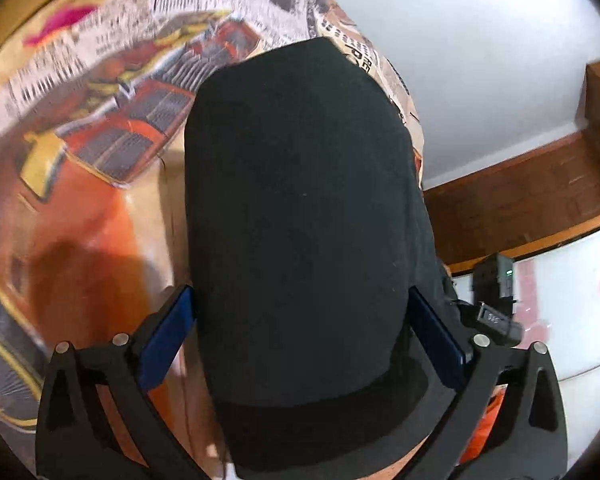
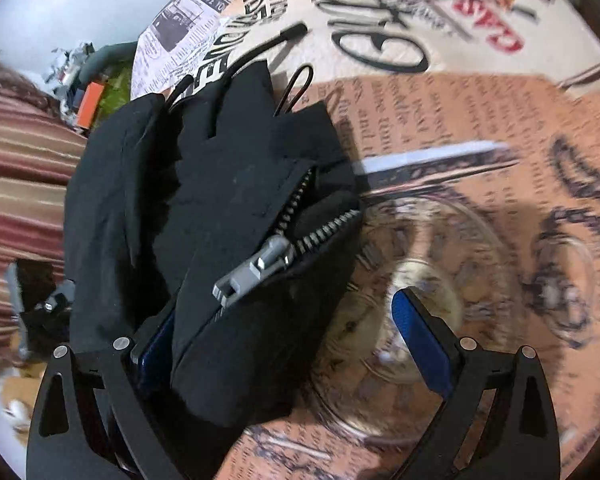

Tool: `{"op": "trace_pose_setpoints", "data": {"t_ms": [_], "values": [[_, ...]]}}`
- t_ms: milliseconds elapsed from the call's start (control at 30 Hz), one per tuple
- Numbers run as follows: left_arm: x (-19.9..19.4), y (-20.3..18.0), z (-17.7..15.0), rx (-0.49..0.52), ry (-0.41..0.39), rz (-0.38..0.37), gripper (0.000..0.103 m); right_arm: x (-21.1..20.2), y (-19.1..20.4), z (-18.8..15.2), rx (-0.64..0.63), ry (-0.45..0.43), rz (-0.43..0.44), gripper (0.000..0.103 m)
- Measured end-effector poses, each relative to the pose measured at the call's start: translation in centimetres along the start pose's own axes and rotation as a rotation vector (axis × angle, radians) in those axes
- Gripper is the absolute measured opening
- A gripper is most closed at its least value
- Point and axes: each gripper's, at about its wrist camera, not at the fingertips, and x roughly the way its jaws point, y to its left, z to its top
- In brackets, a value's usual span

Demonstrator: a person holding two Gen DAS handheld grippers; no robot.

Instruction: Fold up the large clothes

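Jaws of our left gripper (image 1: 300, 332) stand wide, a black jacket (image 1: 300, 200) bulging between them. Our right gripper (image 2: 284, 340) is spread too, the jacket's zipper (image 2: 256, 268) lying against one finger, over a printed cloth (image 2: 440, 128).

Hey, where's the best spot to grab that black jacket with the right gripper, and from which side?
Take the black jacket by the folded edge beside the grey zipper pull, not the hard pull itself. Come in from the open bedspread side: the right gripper stands open there, and the zipper edge faces that way as a thick, pinchable ridge.
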Motion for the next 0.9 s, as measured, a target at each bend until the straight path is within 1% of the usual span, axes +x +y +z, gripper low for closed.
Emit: {"op": "trace_pose_setpoints", "data": {"t_ms": [67,100,167,200,267,300,333,367,400,433,467,500,567,667,767,900], "values": [[0.4,0.4,0.3,-0.026,0.007,-0.013,0.103,0.2,0.1,0.4,0.001,-0.002,0.013,0.096],[0.5,0.5,0.4,-0.036,0.012,-0.018,0.103,0.1,0.3,0.4,-0.009,-0.007,0.014,0.094],[0.7,0.7,0.5,-0.053,0.019,-0.021,0.103,0.0,0.8,0.3,-0.024,-0.010,0.025,0.083],[0.6,0.7,0.4,-0.055,0.021,-0.023,0.103,-0.1,1.1,0.2,-0.028,-0.011,0.030,0.080],[0.6,0.6,0.3,-0.049,0.021,-0.023,0.103,-0.3,1.4,-0.2,-0.030,-0.004,0.054,0.065],[0.5,0.6,0.3,-0.046,0.020,-0.025,0.103,-0.3,1.4,-0.3,-0.018,0.002,0.069,0.061],[0.5,0.5,0.3,-0.046,0.018,-0.028,0.103,-0.2,1.4,-0.5,-0.006,0.010,0.092,0.052],[0.3,0.5,0.0,-0.048,0.016,-0.029,0.101,-0.1,1.3,-0.5,0.008,0.017,0.117,0.045],[0.0,0.4,-0.3,-0.045,0.010,-0.025,0.098,-0.1,1.1,-0.4,0.023,0.022,0.135,0.043],[-0.3,0.2,-0.5,-0.036,0.003,-0.018,0.096,-0.2,1.1,-0.6,0.031,0.021,0.145,0.038],[-0.7,-0.2,-0.7,-0.022,-0.001,-0.008,0.092,-0.3,1.3,-0.6,0.024,0.018,0.144,0.034],[-1.0,-0.5,-0.8,-0.011,-0.004,0.000,0.089,-0.6,1.6,-0.7,0.012,0.011,0.137,0.032],[-2.0,-1.3,-1.3,0.022,-0.010,0.017,0.086,-1.3,2.6,-1.2,-0.016,-0.008,0.120,0.024],[-3.5,-2.1,-1.7,0.058,-0.021,0.018,0.082,-2.3,4.1,-1.5,-0.039,-0.027,0.107,0.019],[-5.4,-2.7,-1.4,0.075,-0.052,0.007,0.079,-2.8,5.6,-1.3,-0.051,-0.048,0.105,0.018],[-8.6,-3.8,0.3,0.121,-0.127,0.000,0.079,-3.3,8.7,-0.5,-0.091,-0.083,0.112,0.017]]}}
